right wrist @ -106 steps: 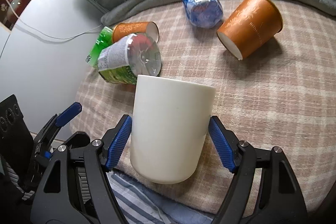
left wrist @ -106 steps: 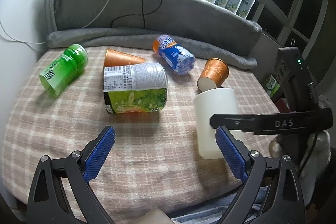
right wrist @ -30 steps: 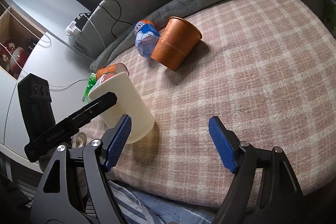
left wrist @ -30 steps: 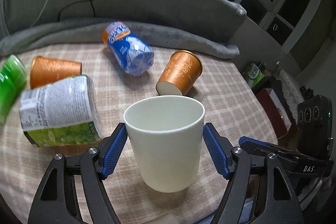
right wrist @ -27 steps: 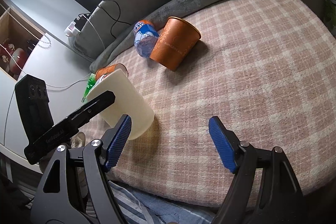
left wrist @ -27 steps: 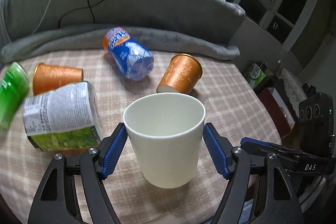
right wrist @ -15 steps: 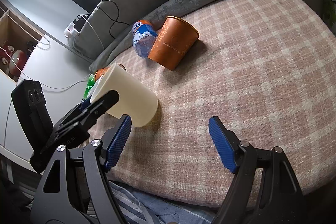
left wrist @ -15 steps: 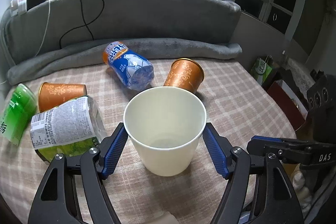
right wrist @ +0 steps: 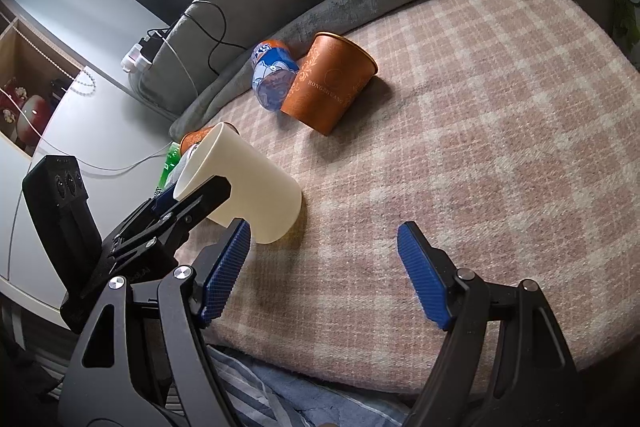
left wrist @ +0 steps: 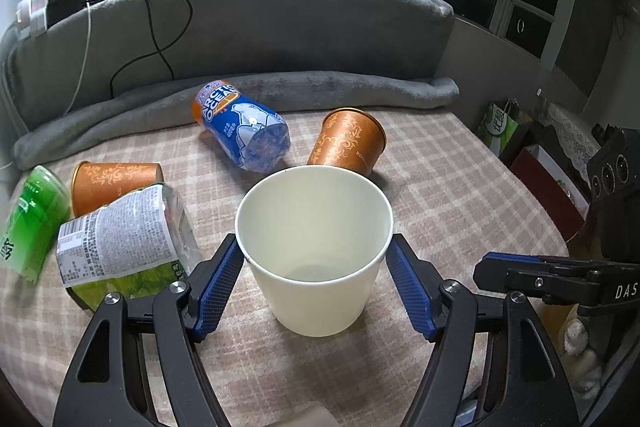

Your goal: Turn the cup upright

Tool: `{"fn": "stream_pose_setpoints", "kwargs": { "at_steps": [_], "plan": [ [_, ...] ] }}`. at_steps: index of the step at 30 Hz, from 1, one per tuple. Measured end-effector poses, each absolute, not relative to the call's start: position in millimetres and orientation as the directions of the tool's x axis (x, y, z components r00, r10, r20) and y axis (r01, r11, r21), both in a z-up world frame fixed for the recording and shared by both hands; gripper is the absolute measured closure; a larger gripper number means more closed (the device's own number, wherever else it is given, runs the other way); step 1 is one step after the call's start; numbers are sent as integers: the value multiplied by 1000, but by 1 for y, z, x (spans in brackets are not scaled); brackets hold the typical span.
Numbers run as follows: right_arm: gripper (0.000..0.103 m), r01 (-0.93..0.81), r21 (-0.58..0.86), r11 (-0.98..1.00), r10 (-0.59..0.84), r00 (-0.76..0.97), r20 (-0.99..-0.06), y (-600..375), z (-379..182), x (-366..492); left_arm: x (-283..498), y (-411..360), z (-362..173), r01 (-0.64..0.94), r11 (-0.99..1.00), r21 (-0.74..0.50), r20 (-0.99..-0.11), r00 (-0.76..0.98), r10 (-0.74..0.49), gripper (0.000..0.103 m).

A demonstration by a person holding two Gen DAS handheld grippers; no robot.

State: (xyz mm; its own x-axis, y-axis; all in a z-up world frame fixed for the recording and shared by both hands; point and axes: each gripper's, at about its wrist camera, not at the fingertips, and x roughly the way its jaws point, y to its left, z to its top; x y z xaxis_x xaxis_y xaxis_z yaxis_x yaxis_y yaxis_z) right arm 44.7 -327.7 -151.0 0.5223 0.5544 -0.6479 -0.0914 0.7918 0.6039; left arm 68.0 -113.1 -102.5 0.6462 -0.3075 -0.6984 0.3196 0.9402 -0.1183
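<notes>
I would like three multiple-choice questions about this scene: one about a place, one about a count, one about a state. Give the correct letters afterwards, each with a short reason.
1. Where is the white cup?
A. between the left gripper fingers
B. on the grey blanket
C. inside an orange cup

2. How many orange cups lie on the checked cloth?
A. one
B. two
C. four

3. How is the right gripper?
A. shut on a bottle
B. open, holding nothing
C. shut on the white cup

Answers:
1 A, blue pads flank its sides.
2 B, one behind the white cup, one on the left.
3 B, only cloth shows between its pads.
</notes>
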Motion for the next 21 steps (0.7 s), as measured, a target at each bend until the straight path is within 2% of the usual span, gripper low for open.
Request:
{"fn": "stream_pose_setpoints", "kwargs": {
  "at_steps": [8, 15, 21],
  "plan": [
    [24, -117, 529, 841, 493, 570, -657, -320, -140, 40, 57, -108, -100, 342, 928, -150, -701, 625, -344, 27],
    [24, -145, 367, 919, 366, 662, -654, -309, -121, 31, 42, -94, -95, 331, 927, -176, -697, 623, -355, 27],
    [23, -146, 209, 967, 245, 754, -609, -296, -101, 24, 21, -74, -71, 282, 950, -134, -620, 724, -303, 26]
  ]
}}
